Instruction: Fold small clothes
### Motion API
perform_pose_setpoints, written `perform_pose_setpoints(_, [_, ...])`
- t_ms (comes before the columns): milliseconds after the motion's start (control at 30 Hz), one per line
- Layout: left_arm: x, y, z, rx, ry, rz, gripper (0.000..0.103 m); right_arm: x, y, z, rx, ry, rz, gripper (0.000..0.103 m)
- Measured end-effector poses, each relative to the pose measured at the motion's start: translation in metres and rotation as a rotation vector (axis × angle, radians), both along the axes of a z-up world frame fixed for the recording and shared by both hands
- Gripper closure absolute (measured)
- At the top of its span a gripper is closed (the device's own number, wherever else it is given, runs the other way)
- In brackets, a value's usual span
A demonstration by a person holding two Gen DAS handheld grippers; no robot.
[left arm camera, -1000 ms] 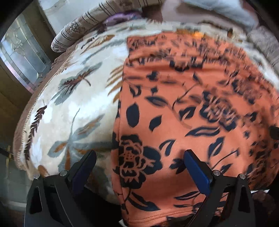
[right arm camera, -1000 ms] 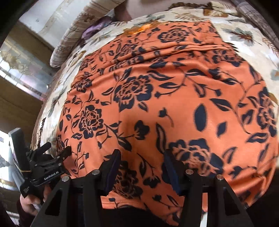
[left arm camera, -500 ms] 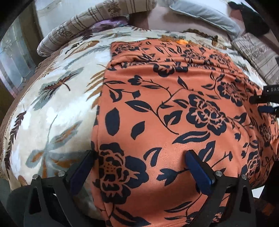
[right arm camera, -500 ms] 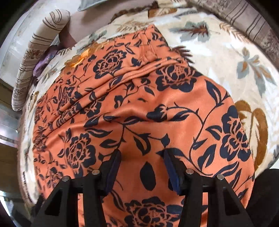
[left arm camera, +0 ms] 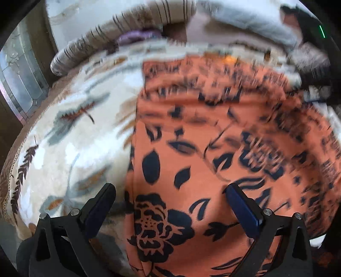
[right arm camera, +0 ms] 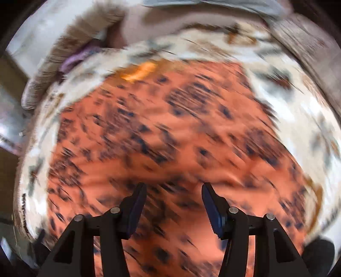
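Note:
An orange garment with a dark blue flower print lies spread flat on a cream leaf-patterned blanket. My left gripper is open and empty, hovering over the garment's near left edge. My right gripper is open and empty above the garment near its front edge. The right wrist view is heavily motion-blurred. A dark shape at the upper right of the left wrist view may be the other gripper; it is blurred.
A striped bolster and a purple cloth lie at the far edge of the bed. A glass-panelled door stands at the left. Grey pillows lie beyond the blanket.
Both grippers have swung over the garment; the right wrist view has shifted back and blurs with fast motion. Both stay open and the garment lies as before.

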State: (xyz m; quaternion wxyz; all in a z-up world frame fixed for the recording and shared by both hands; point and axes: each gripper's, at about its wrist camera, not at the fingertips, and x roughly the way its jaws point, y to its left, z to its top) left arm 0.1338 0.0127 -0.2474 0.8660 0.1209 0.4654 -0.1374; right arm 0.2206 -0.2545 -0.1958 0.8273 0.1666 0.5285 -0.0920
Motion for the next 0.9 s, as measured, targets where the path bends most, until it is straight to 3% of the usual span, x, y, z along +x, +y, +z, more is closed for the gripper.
perform_pose_setpoints(67, [0.002, 0.005, 0.000, -0.046, 0.016, 0.021, 0.000, 0.027, 0.015, -0.002, -0.005, -0.049, 0.047, 0.045])
perform_pose_setpoints(133, [0.001, 0.004, -0.002, -0.037, 0.009, 0.020, 0.000, 0.059, 0.029, -0.010, 0.000, -0.072, 0.104, 0.045])
perform_pose_setpoints(233, [-0.002, 0.004, -0.002, -0.039, 0.000, 0.018, 0.000, 0.097, 0.043, -0.032, -0.026, -0.020, 0.154, 0.045])
perform_pose_setpoints(333, [-0.004, 0.005, -0.003, -0.050, -0.004, 0.021, 0.000, 0.096, 0.042, -0.042, -0.003, -0.018, 0.147, 0.045])
perform_pose_setpoints(633, [-0.018, 0.013, 0.010, -0.020, -0.028, 0.058, 0.000, -0.029, -0.007, -0.025, 0.053, -0.078, 0.172, 0.045])
perform_pose_setpoints(733, [-0.024, 0.015, 0.021, 0.001, -0.052, 0.087, 0.000, -0.078, -0.033, -0.035, 0.069, -0.042, 0.137, 0.045])
perform_pose_setpoints(800, [-0.026, 0.010, 0.019, 0.045, -0.037, 0.075, 0.000, -0.105, -0.045, -0.043, 0.089, -0.030, 0.112, 0.045])
perform_pose_setpoints(900, [-0.032, -0.004, 0.006, 0.121, 0.001, 0.028, 0.000, -0.146, -0.051, -0.043, 0.126, -0.082, 0.103, 0.045])
